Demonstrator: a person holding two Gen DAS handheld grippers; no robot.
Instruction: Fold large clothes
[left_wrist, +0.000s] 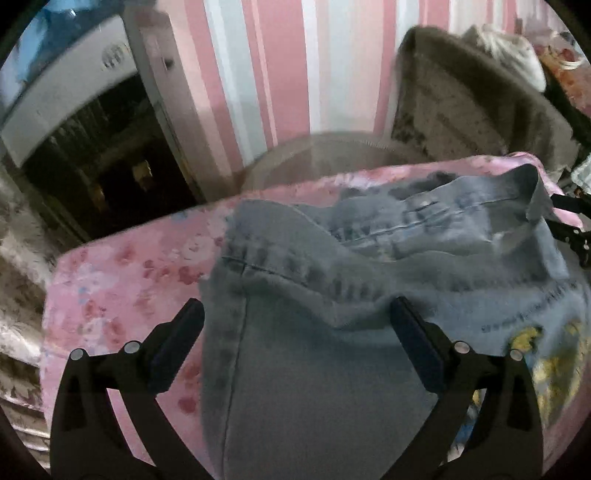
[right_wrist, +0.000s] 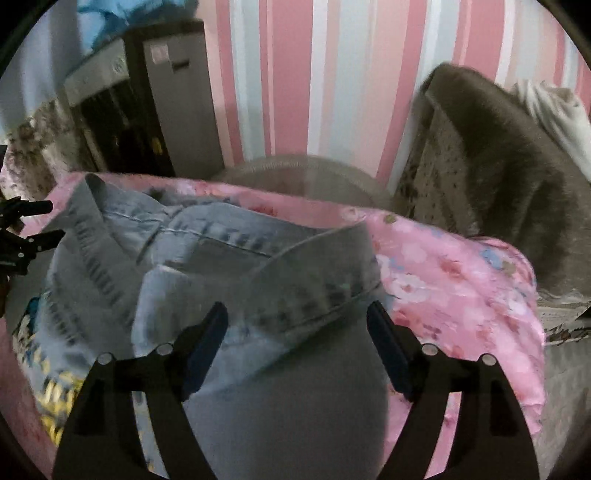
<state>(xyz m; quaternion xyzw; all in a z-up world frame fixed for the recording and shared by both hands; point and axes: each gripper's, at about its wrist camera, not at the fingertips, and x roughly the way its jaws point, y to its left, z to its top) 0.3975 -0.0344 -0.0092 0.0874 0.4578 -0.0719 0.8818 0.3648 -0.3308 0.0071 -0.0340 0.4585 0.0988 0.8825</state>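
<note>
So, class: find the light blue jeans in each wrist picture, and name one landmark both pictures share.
Left wrist view: the jeans fill the centre and right, running under the open left tongs.
Right wrist view: the jeans fill the centre and left, under the open right tongs.
Shared landmark: the pink striped wall behind.

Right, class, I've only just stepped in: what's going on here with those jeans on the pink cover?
A person holding a gripper in each hand is folding light blue jeans on a pink floral cover. The left gripper and the right gripper both hang open above the denim, with nothing clamped between their pads. The jeans lie partly folded and rumpled. Striped pink wallpaper stands behind.
</note>
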